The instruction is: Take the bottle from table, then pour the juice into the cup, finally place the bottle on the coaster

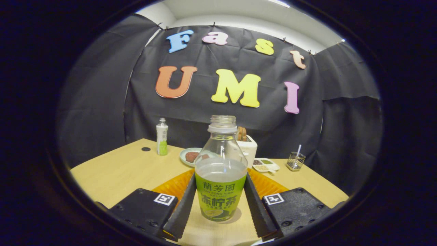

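The bottle (221, 177) is clear, uncapped, holding pale liquid, with a bright green label printed in dark characters and a lime picture near its foot. Under and behind it lies an orange ribbed coaster (177, 186). The counter (126, 171) is light yellow wood. At the far left stands a white bottle with a green base (162, 136). Further right are a pale green plate (186, 155) of reddish-brown food and a white toaster (248, 147).

The tongs (220, 205) stand on either side of the bottle, apparently touching its label.

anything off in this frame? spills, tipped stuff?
Nothing stands out. The bottle stands upright and uncapped between the gripper fingers, which flank it closely; contact is unclear. No spill on the table.
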